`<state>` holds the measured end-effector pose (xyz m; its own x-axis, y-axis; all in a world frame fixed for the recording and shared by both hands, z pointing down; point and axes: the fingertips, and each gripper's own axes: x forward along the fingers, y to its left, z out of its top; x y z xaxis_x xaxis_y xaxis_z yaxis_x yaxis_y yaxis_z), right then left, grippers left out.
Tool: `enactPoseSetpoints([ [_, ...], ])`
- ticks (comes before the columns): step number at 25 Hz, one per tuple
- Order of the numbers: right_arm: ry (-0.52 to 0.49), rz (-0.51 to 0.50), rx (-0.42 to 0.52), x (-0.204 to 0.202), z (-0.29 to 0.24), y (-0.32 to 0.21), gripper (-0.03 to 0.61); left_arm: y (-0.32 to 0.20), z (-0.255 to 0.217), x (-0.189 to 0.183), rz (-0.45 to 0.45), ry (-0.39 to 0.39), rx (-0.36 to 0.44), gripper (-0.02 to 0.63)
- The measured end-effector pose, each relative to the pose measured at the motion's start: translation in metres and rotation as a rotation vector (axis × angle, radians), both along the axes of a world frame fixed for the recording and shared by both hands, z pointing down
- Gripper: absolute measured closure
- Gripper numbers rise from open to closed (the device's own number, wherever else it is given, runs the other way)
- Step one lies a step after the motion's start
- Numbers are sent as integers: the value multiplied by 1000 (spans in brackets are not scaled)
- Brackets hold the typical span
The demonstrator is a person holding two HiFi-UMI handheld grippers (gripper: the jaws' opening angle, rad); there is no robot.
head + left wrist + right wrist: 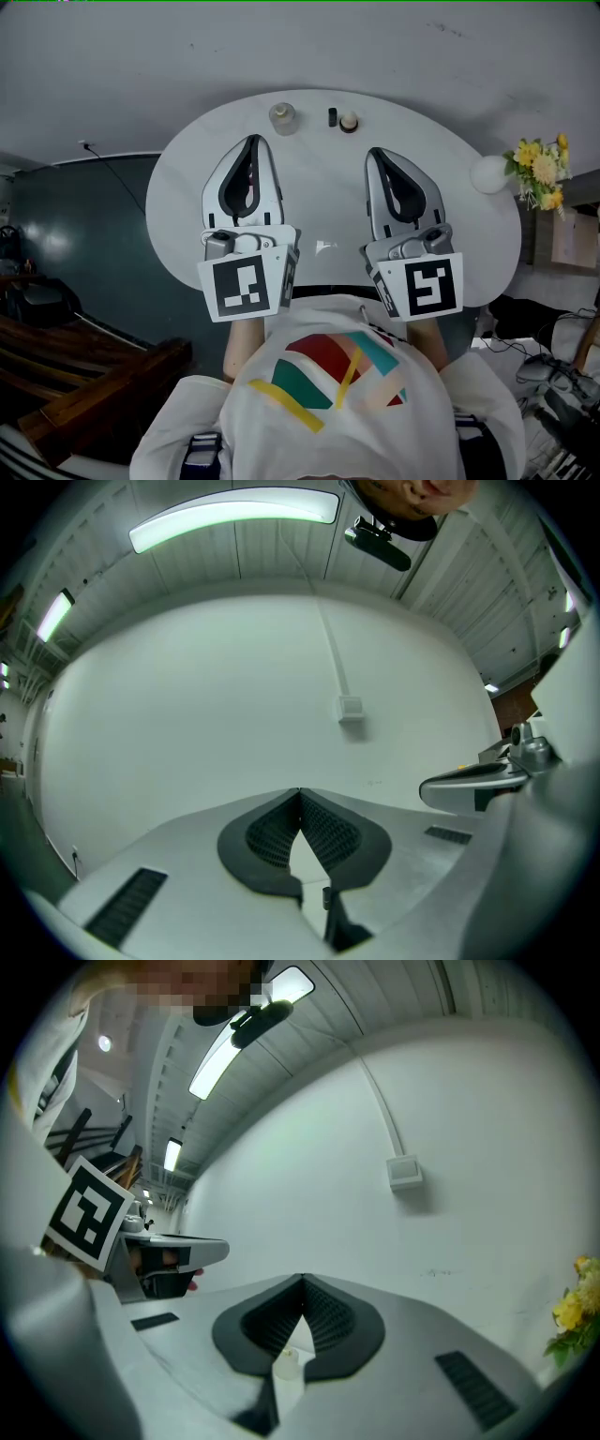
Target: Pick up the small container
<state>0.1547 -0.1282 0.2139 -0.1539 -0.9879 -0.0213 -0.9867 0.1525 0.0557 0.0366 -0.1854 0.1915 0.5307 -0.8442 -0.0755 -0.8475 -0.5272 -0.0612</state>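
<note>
Three small items stand at the far edge of the white oval table (pixel 187 187): a clear round container (pixel 283 118), a small black piece (pixel 332 117) and a little bottle with a cream cap (pixel 349 123). My left gripper (pixel 253 141) and right gripper (pixel 374 152) hover side by side over the table, short of these items, both pointing level at the far wall. Each is shut with nothing held: the tips meet in the left gripper view (pixel 300 791) and the right gripper view (pixel 302 1279). Below the right jaws a pale small container (pixel 284 1361) shows; below the left jaws, a dark piece (pixel 328 897).
A white globe (pixel 489 174) sits at the table's right edge with yellow flowers (pixel 542 173) beside it. A white wall with a cable box (pixel 350 708) lies beyond the table. Dark wooden furniture (pixel 84 384) stands at lower left, cables (pixel 548 375) at lower right.
</note>
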Motion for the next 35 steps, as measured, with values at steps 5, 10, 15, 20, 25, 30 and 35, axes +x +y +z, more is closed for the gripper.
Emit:
enactPoseSetpoints([
  [5, -28, -39, 21, -9, -5, -6, 566, -5, -5, -5, -2, 8, 10, 595],
  [10, -67, -107, 23, -18, -8, -23, 565, -13, -7, -9, -20, 14, 15, 595],
  [15, -81, -141, 28, -25, -12, -48, 510, -25, 1, -18, -43, 7, -6, 595],
  [20, -99, -206, 23, -37, -11, -73, 441, -36, 7, -25, -60, -11, -16, 595],
  [25, -60, -249, -10, -54, 2, -99, 379, -43, 20, -31, -74, -16, -42, 595],
  [30, -28, -287, -68, -71, 22, -126, 315, -54, 40, -37, -85, -28, -87, 595],
  [35, 5, -279, -160, -78, 55, -155, 275, -65, 63, -42, -96, -13, -143, 595],
])
